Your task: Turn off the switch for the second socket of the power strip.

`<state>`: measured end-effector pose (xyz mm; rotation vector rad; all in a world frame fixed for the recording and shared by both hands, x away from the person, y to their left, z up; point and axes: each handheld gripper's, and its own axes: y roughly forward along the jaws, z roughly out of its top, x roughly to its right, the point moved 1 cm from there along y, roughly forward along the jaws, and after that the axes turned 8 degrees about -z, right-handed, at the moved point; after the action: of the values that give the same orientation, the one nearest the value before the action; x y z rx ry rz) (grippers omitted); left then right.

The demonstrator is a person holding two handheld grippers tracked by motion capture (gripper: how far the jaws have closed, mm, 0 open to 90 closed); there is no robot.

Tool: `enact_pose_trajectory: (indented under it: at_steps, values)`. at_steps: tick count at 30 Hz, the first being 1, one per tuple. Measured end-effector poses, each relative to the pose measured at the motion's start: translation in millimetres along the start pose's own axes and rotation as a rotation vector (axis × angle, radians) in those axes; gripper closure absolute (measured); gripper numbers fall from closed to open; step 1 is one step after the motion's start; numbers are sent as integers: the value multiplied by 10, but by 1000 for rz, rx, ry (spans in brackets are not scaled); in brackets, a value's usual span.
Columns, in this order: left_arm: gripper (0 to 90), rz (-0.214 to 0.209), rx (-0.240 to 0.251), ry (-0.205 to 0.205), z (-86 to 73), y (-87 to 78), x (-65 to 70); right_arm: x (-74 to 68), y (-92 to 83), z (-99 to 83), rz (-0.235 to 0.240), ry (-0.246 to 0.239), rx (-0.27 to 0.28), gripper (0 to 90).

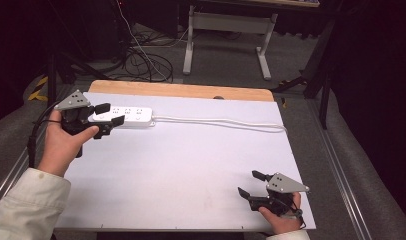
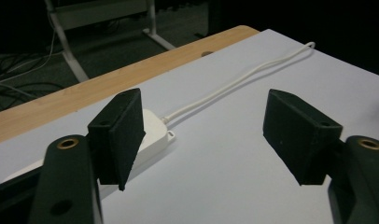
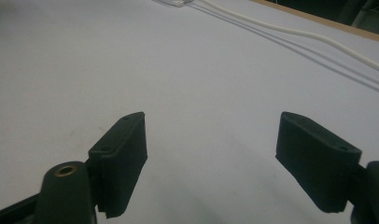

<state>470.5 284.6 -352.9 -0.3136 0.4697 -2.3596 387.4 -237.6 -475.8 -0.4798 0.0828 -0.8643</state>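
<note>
Left gripper (image 2: 204, 140) fingers apart | power strip (image 1: 125, 115) beside | socket holes in high view

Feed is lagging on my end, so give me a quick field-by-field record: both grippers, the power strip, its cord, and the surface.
left gripper: jaws open, nothing between them, held beside the near left end of the strip
right gripper: jaws open, nothing between them, low over the sheet at the near right corner
power strip: white, lying flat at the far left of the sheet, not gripped
cord: white, runs from the strip's right end across to the right edge
white sheet: covers the table
wooden table edge: shows along the far side
</note>
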Motion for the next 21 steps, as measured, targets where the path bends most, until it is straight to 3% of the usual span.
enact_pose_trajectory:
  at_steps: [7,13,15,19,21]
  values:
    - [223,-54,34,41,-127,-164,210,0,-4,3,3,7,5,248]
    - [178,-91,64,43,-307,-284,353,1,-6,3,9,14,8,248]
    - [179,-94,73,33,-370,-304,374,0,-3,2,7,13,5,248]
    - [175,-144,90,-11,-521,-317,398,-4,-1,4,6,6,2,248]
    - [174,-143,92,-14,-596,-319,416,-6,-4,4,8,7,3,248]
